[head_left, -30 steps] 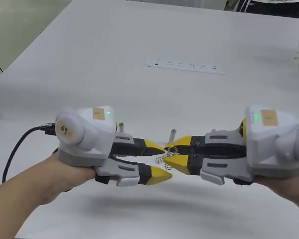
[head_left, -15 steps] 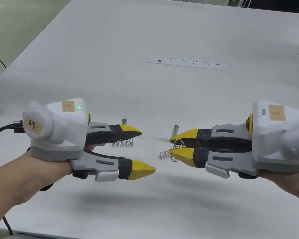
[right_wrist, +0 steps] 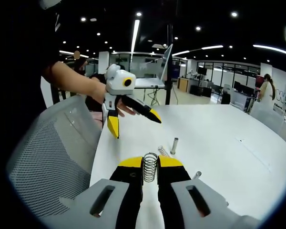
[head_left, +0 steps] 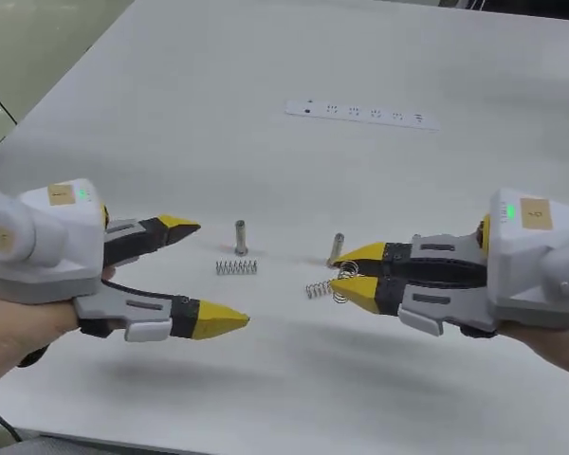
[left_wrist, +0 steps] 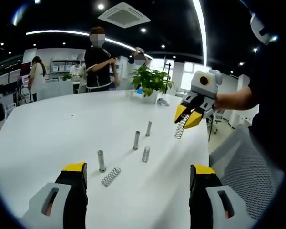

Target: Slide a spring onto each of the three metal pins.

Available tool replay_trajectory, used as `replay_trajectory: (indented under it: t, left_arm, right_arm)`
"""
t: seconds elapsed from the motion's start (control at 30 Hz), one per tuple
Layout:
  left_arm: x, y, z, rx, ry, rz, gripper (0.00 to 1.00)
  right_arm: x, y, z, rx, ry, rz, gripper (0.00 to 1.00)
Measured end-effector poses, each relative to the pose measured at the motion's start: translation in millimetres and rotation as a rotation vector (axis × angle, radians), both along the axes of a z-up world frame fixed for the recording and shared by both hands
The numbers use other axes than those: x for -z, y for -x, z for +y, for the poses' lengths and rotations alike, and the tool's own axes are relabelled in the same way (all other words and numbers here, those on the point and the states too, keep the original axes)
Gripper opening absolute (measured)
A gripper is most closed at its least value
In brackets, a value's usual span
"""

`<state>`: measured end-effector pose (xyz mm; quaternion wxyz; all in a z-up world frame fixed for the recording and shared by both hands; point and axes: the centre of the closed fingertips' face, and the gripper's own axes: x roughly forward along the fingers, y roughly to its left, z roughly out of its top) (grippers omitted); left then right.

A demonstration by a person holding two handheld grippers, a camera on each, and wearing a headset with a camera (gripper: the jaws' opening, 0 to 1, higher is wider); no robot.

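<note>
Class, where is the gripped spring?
Head view, right of centre: the small coiled metal spring is pinched in the right gripper, beside a short metal pin.

— Where are the pins?
— In the left gripper view, three short grey metal ones stand upright in a row on the white bench [left_wrist: 62, 124]: the near pin [left_wrist: 101, 161], the middle pin [left_wrist: 137, 140] and the far pin [left_wrist: 148, 128]. All are bare.
— And the springs?
— The first spring [left_wrist: 110, 176] lies on its side just beside the near pin, the second spring [left_wrist: 145, 154] just beside the middle pin. The third spring [right_wrist: 150, 168] is pinched between the jaws of the right gripper [head_left: 339, 275].
</note>
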<state>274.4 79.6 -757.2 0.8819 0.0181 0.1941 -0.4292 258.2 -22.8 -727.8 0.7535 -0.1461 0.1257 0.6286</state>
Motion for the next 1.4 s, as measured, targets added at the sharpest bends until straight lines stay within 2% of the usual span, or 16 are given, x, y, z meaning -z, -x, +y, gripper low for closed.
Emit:
replay_trajectory:
  t: [0.07, 0.13, 0.3, 0.53, 0.87, 1.07, 1.17, 1.4]
  left_arm:
    - [1.9, -1.8, 4.6, -0.025, 0.001, 0.008, 0.94]
    - [3.0, -2.7, 7.1, -0.037, -0.001, 0.012, 0.98]
    - [4.1, -3.6, 10.3, -0.046, -0.001, 0.016, 0.98]
    - [1.7, -5.1, 14.7, -0.059, 0.006, 0.016, 0.98]
    - [-2.6, -8.2, 23.5, -0.087, 0.010, 0.009, 0.98]
    - [-2.7, -7.6, 26.0, -0.091, 0.007, 0.010, 0.98]
    - [-3.4, -7.0, 26.4, -0.091, 0.014, 0.013, 0.98]
    - [-3.4, -5.4, 26.5, -0.089, 0.011, 0.014, 0.98]
  right_arm:
    - [0.7, -0.2, -0.3, 0.003, -0.001, 0.004, 0.08]
    - [1.1, -0.4, -0.8, 0.003, 0.002, -0.002, 0.08]
    - [3.7, -2.6, -3.4, 0.011, 0.006, -0.005, 0.08]
    - [11.6, -16.1, -18.9, 0.056, 0.020, -0.003, 0.08]
    - [12.3, -34.6, -37.0, 0.116, 0.031, -0.006, 0.08]
    - [9.4, -62.0, -55.7, 0.194, 0.040, -0.031, 0.08]
    - [11.3, -76.4, -66.7, 0.238, 0.069, -0.059, 0.08]
    - [7.6, -99.6, -81.2, 0.318, 0.058, -0.069, 0.08]
